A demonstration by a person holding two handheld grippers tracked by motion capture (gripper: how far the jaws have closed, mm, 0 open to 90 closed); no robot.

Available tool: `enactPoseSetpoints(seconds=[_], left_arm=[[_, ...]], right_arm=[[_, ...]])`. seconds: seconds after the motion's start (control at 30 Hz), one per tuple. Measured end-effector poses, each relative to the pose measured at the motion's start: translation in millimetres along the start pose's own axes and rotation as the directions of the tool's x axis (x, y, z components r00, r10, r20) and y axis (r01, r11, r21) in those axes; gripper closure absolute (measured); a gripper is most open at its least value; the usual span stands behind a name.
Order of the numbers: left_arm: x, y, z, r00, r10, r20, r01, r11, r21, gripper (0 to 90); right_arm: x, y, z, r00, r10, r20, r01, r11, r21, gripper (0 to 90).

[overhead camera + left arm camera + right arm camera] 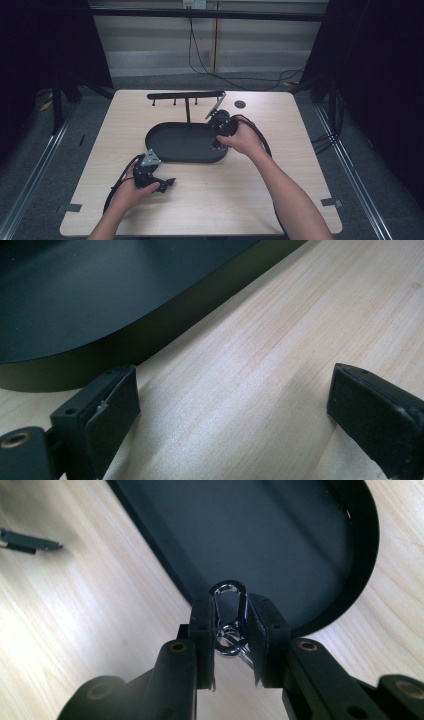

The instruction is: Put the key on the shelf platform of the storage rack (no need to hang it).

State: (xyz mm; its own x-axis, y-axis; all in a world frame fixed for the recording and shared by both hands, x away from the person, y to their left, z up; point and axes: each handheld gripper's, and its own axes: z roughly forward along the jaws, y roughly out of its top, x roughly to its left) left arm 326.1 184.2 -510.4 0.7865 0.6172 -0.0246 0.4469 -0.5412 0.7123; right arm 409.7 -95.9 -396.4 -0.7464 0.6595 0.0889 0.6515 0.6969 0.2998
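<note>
My right gripper (229,607) is shut on a silver carabiner clip (229,594), whose loop sticks up between the pads over the rim of a black oval tray (260,530). In the high view the right gripper (220,124) sits at the tray's (175,142) right end. A black T-shaped rack (186,95) with small pegs rises from the tray's far side. My left gripper (167,182) rests on the wooden table just in front of the tray. In its own view the left gripper (232,390) is open with bare table between the jaws, and the tray wall (100,347) lies close ahead.
A small dark round disc (240,104) lies on the table beyond the right hand. A flat dark piece (27,541) lies on the wood in the right gripper view. Black cables trail from both grippers. Dark curtains stand on both sides of the table.
</note>
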Motion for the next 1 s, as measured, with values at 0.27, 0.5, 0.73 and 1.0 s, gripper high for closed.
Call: enactPoseSetpoints(seconds=[0.27, 0.5, 0.73, 1.0], left_arm=[[0.2, 0.1, 0.0, 1.0, 0.006, -0.004, -0.006, 1.0, 0.0, 6.2], [-0.1, 0.0, 0.1, 1.0, 0.001, -0.001, -0.001, 1.0, 0.0, 6.2], [0.1, 0.1, -0.2, 1.0, 0.008, -0.005, -0.008, 1.0, 0.001, 6.2], [0.3, 0.1, -0.6, 0.9999, 0.014, 0.0, -0.014, 0.9999, 0.008, 6.2]], right_arm=[[-6.0, 9.7, 7.0, 0.9998, 0.02, -0.001, -0.02, 1.0, -0.014, 74.4], [-6.7, 15.4, 15.7, 0.9996, 0.028, 0.004, -0.028, 0.999, -0.035, 74.4], [-5.0, 21.9, 27.2, 0.9997, 0.024, -0.002, -0.024, 0.999, -0.043, 74.4], [-1.1, 26.7, 45.1, 0.9995, 0.03, -0.013, -0.031, 0.999, -0.043, 74.4]])
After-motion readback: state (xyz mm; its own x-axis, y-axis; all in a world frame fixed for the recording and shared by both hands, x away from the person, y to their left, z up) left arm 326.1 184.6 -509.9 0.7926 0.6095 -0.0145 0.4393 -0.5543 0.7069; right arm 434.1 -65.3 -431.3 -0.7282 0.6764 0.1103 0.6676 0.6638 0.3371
